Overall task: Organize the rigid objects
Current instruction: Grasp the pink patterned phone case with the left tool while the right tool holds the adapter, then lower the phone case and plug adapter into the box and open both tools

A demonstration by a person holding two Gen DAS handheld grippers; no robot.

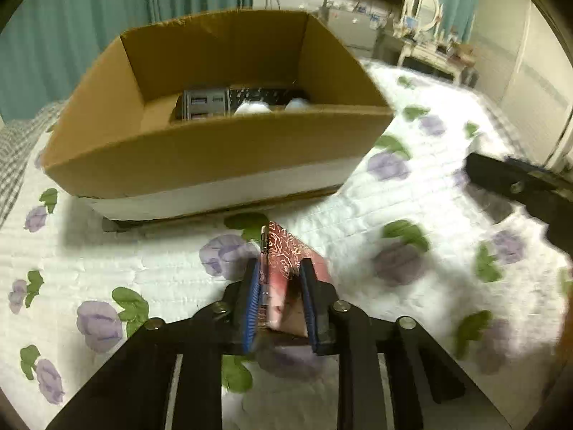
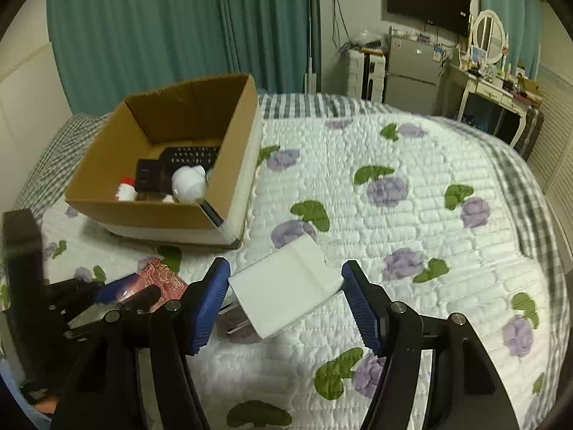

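My left gripper (image 1: 281, 265) is shut on a thin red box with a gold pattern (image 1: 283, 247), held on edge just above the quilt in front of the open cardboard box (image 1: 215, 150). The right wrist view shows that same red box (image 2: 163, 276) at lower left, in the left gripper (image 2: 147, 285). My right gripper (image 2: 285, 264) is shut on a white plug charger (image 2: 286, 286), its blue pads against both sides and its metal prongs pointing left. The cardboard box (image 2: 150, 211) holds a dark keyboard (image 2: 193, 156), a dark case (image 2: 147, 175) and a white toy (image 2: 188, 184).
Everything sits on a bed with a white quilt with purple flowers (image 2: 394, 186) over a grey checked blanket (image 2: 304, 104). Teal curtains (image 2: 161, 36) hang behind the box. A fridge (image 2: 412, 71) and a dressing table (image 2: 490, 89) stand at the far right.
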